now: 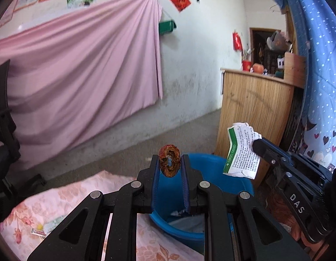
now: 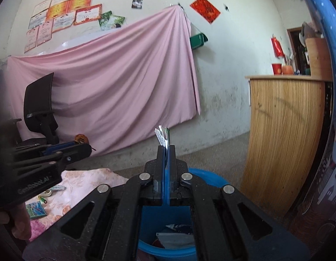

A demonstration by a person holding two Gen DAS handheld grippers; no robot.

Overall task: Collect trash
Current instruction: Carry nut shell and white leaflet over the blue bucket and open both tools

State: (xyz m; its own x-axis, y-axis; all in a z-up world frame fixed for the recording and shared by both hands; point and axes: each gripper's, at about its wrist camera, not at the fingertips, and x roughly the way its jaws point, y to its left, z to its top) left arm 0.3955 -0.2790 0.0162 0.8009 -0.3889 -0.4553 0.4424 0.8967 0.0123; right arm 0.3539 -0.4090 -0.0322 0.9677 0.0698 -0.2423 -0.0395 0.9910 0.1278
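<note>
Both grippers hang over the blue bin (image 1: 211, 165), each loaded: the left gripper (image 1: 169, 163) is clamped on a dried brown peel (image 1: 169, 163), the right gripper (image 2: 165, 150) pinches a torn printed paper (image 1: 242, 152) flat between its fingers. The step is the drop, and the bin mouth lies just below and ahead of both. Let each go only once it sits squarely over the opening, peel first since it falls straight; paper may flutter, so lower it closer to the rim. More scraps (image 2: 36, 209) wait on the floral cloth (image 2: 81, 182)

Black linkage grippers (image 1: 169, 163), blue-padded fingers (image 1: 156, 184), silver rivets.
</note>
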